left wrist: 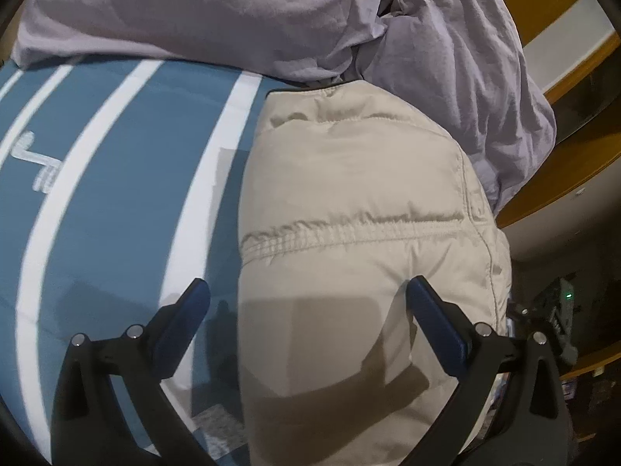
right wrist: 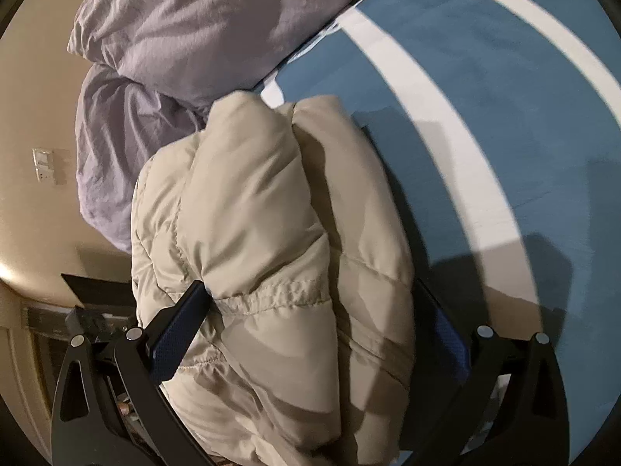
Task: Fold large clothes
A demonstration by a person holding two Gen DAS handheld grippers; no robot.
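Note:
A beige puffer jacket lies folded into a thick bundle on the blue-and-white striped bed cover. My left gripper is open and hovers over the jacket's near left edge, holding nothing. In the right wrist view the same jacket fills the middle as a folded bulge. My right gripper is open with its jaws spread on either side of the bundle, its left finger against the quilted seam. Neither gripper grips the cloth.
A crumpled lilac duvet lies behind the jacket, also shown in the right wrist view. The striped cover stretches to the right. Wooden shelving and a beige wall with a switch plate border the bed.

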